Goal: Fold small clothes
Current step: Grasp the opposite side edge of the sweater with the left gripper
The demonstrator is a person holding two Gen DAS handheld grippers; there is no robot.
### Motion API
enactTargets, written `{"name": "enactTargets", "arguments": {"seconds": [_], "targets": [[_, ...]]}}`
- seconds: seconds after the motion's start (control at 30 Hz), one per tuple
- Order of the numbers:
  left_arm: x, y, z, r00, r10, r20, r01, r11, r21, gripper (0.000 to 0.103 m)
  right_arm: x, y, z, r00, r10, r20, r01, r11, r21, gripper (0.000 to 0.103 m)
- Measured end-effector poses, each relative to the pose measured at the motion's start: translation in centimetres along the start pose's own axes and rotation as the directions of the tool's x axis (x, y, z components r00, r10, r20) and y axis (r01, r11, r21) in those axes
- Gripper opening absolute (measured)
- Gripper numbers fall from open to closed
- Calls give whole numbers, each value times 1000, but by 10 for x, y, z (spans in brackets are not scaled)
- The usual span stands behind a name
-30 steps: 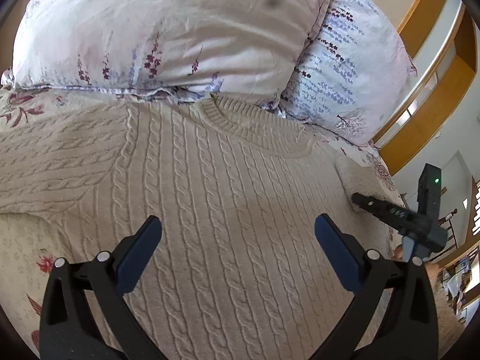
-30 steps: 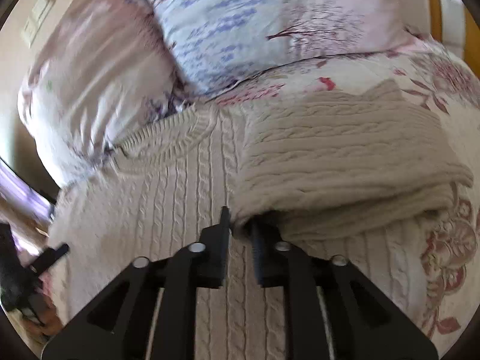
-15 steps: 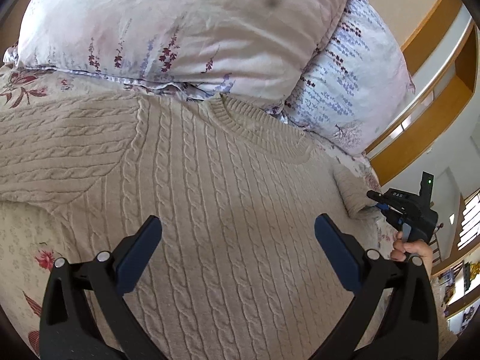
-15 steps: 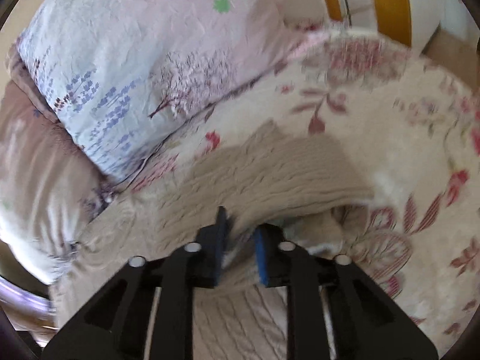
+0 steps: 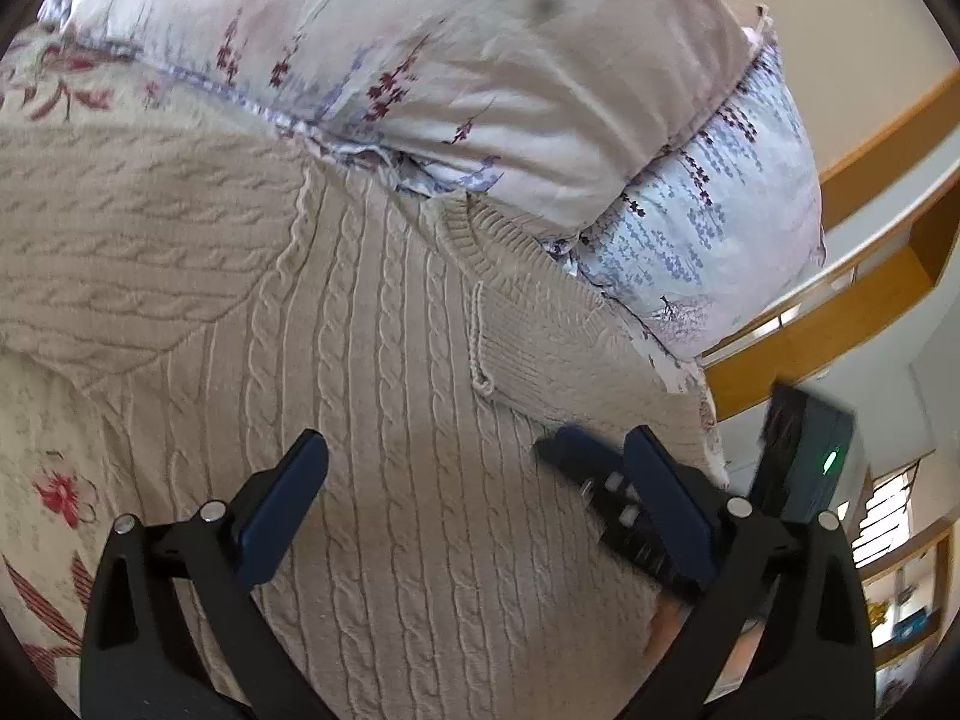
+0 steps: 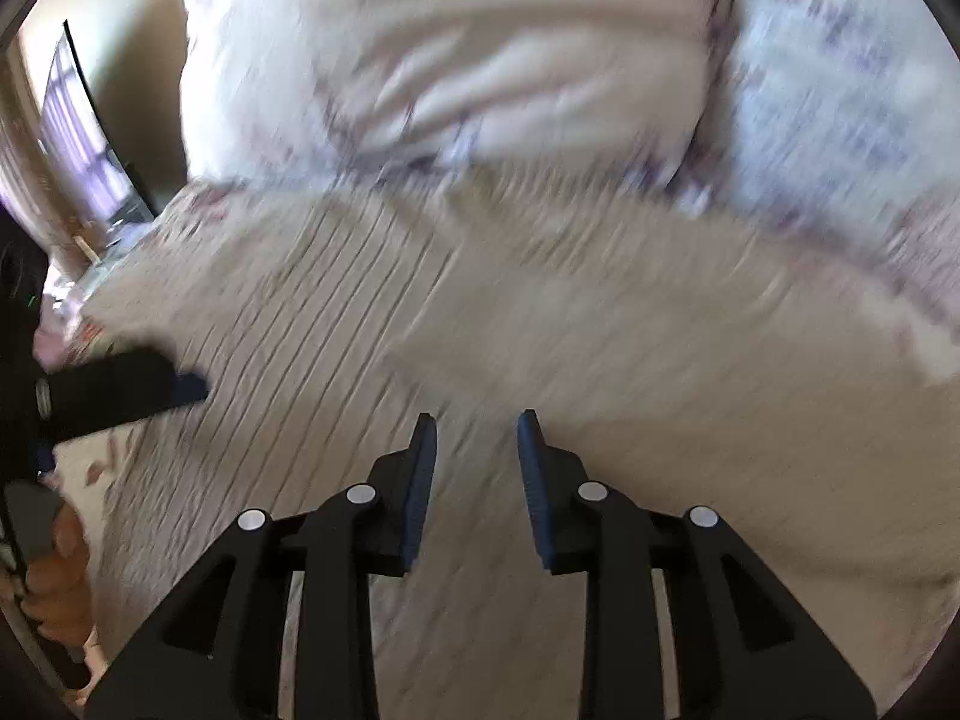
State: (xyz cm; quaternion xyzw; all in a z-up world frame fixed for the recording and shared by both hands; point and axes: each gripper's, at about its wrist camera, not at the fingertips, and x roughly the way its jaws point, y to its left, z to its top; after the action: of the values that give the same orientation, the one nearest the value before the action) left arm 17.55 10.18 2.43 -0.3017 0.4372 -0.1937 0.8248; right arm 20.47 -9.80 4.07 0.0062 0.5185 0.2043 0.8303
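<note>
Knitwear fills both views: a cream cable-knit sweater [image 5: 384, 360] lies spread on the floral-print bed [image 5: 54, 492], its ribbed collar tucked against the pale pink floral pillow [image 5: 420, 60] at the top of the left wrist frame, with a blue-flowered pillow [image 5: 708, 222] to the upper right. One sleeve is folded across the chest at centre right, its edge sitting just beside the collar; the other sleeve stretches out to the upper left.

The left gripper [image 5: 474, 480] hangs over the sweater's body with its jaws wide apart and nothing between them, fabric running under both fingers. The right gripper [image 6: 477, 456] shows its jaws parted to a narrow gap, empty, low over the knit near the folded sleeve; that view is badly blurred, so whether the tips touch the wool is hard to call. In the left wrist view it also shows at lower right [image 5: 576, 456].

This looks a thick, soft, floppy knit, fairly heavy for its size and grippy rather than slippery, so it should drape and hold a crease loosely. Best hold, I'd say, is the outstretched sleeve's cuff or the hem's corners, pinching a full fold of fabric rather than a single cable strand.
</note>
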Motion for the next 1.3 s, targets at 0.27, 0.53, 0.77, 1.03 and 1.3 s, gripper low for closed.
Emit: {"name": "enactTargets", "arguments": {"seconds": [0.27,0.53,0.77,1.03,1.3], "targets": [[40,1,9,987,-102,-124,83,985,-151,69,-65,-115,-51,981,121,148,-180,852,491,42],[80,-6,19,982,-119,-147,78,962,-262,36,-103,-216,-107,964,-9,266,-208,595,776,42],[100,-7,32,988,-85,-128,48,962,-267,7,-111,-231,-116,953,-59,298,-225,521,824,42],[57,-2,50,999,30,-32,-34,988,-150,7,-101,-229,-117,957,-32,290,-236,495,836,42],[65,16,48,995,72,-63,-81,985,-152,7,-105,-227,-112,931,-230,283,-137,497,857,10]]}}
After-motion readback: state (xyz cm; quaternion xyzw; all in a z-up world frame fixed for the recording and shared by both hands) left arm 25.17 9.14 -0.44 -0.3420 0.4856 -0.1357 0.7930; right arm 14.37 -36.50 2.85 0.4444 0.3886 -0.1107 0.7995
